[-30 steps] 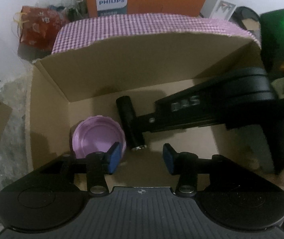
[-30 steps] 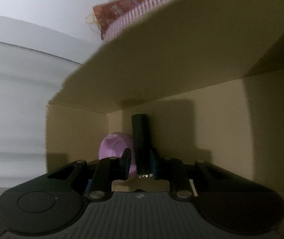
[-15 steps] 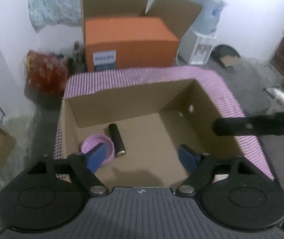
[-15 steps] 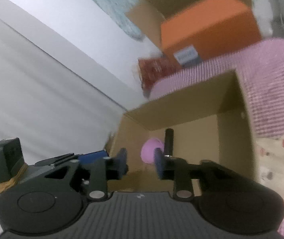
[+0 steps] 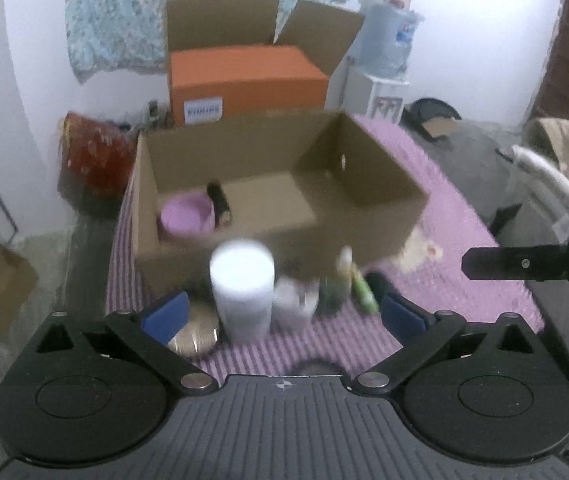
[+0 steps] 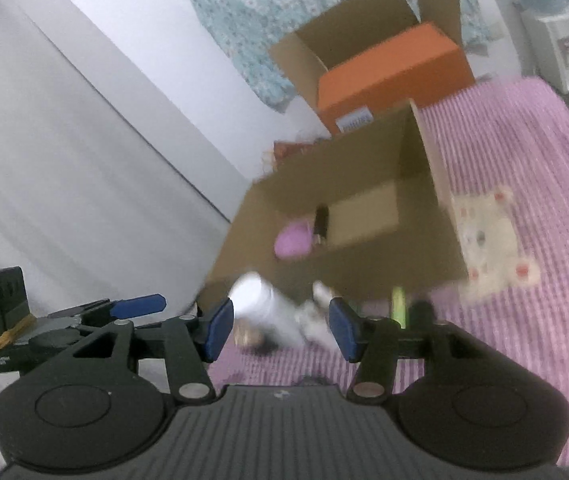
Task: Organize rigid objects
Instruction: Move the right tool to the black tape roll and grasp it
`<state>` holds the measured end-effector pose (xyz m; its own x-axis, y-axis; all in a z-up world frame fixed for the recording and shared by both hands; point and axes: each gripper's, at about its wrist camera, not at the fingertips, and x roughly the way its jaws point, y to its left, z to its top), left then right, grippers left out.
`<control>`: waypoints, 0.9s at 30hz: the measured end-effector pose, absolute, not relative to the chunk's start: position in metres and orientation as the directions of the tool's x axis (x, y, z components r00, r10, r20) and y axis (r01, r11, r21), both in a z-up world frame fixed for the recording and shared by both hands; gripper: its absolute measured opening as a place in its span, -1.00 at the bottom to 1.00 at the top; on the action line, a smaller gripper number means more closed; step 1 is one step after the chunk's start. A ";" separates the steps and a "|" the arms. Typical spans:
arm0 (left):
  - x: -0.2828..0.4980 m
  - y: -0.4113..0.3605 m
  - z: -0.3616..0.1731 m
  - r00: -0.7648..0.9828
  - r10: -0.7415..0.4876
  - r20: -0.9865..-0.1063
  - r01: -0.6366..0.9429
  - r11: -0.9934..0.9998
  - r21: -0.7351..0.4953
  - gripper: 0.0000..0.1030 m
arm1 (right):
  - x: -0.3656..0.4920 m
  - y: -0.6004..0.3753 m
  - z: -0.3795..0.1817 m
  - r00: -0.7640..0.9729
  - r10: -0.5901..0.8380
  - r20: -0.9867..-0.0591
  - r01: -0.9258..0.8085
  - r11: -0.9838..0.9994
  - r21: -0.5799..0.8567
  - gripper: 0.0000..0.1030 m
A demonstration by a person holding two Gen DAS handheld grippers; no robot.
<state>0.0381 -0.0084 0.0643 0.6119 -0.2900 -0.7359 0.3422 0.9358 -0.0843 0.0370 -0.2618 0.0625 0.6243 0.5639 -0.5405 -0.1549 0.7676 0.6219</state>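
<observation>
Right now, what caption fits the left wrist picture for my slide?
Open left gripper above a white cup; cardboard box holds a purple bowl.

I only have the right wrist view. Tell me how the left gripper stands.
Observer: The left gripper is wide open. Its jaws have just been opening, and nothing is between the pads.
Operator: Report the box floor; the near wall blocks most of mine.
Observer: The pink bowl and the black cylinder lie at the left end of the cardboard box. The floor showing to their right is bare.
Operator: Describe what sits left of the white cylinder; it's a blur here.
Observer: Beside the white cylinder, a round tan lid lies flat on the purple cloth.
</observation>
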 end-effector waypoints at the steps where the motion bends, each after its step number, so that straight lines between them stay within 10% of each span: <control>1: 0.033 -0.008 0.054 0.603 -0.288 -0.743 0.337 0.937 -0.091 0.99 | 0.031 -0.258 0.058 0.617 0.563 -0.550 -0.154 0.771 0.618 0.08; 27: 0.022 -0.046 -0.053 0.507 -0.221 -0.833 0.409 0.913 0.006 0.58 | 0.051 -0.170 -0.041 0.429 0.435 -0.791 -0.226 0.900 0.372 -0.11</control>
<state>0.0216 -0.0458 -0.0528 0.5073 -0.2215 -0.8328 0.4088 0.9126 0.0063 0.0506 -0.1705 -0.0415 0.4291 0.4353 -0.7914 -0.2261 0.9001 0.3725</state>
